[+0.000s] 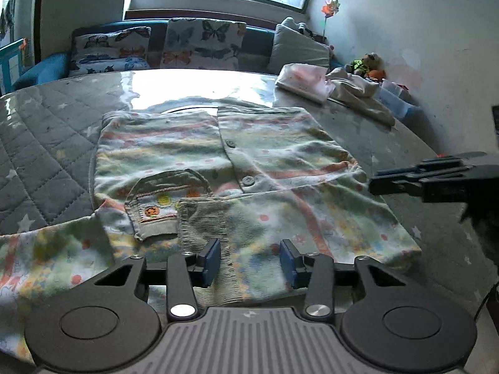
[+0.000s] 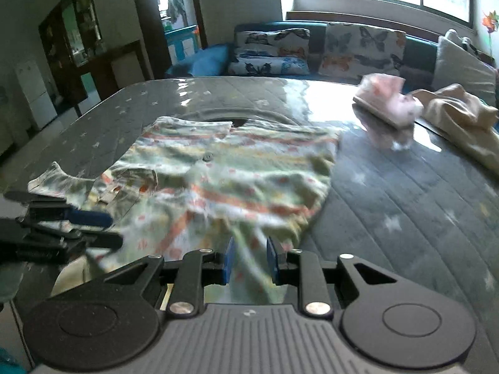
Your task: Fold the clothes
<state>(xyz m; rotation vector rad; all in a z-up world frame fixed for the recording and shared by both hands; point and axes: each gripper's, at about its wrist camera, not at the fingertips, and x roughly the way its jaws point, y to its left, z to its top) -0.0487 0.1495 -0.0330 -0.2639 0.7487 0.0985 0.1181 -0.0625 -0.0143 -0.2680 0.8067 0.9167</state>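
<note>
A striped, buttoned child's cardigan (image 1: pixel 237 168) lies spread on the grey quilted surface (image 1: pixel 46 131), its near hem folded up. The left gripper (image 1: pixel 249 260) is open, pads either side of a ribbed cuff. The right gripper (image 2: pixel 249 260) is open around a fold of hem. Folded pink clothes (image 2: pixel 386 103) and a beige garment (image 2: pixel 461 118) lie well apart, at the far right.

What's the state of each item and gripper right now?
Cardigan: spread on the table, buttoned, right sleeve folded across the front, left sleeve still out to the side.
Left gripper: open, fabric between the fingers.
Right gripper: open, cardigan hem between the fingers; blurred.
Pink garment: folded, far side of the table.
Beige garment: unfolded, crumpled heap.
Table: quilted mat under a glossy cover.
</note>
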